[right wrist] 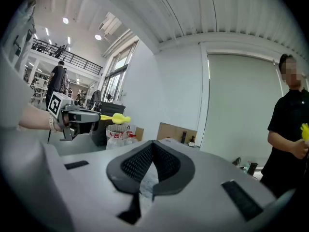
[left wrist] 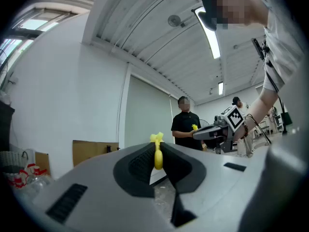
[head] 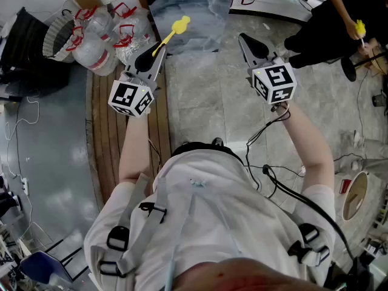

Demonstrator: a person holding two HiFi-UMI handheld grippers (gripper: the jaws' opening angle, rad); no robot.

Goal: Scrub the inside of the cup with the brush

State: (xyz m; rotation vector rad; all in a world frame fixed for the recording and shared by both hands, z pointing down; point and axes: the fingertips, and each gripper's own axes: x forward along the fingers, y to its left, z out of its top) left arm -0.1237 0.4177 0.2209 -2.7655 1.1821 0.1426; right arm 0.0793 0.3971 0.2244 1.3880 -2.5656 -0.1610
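The person stands on a grey floor, both grippers raised side by side, well apart. The left gripper pinches the yellow brush by its handle, long axis pointing straight ahead beyond the jaws. The right gripper is pressed together on nothing. No cup shows anywhere; finding it likely comes first. The right gripper view shows the brush side-on, the left gripper view end-on.
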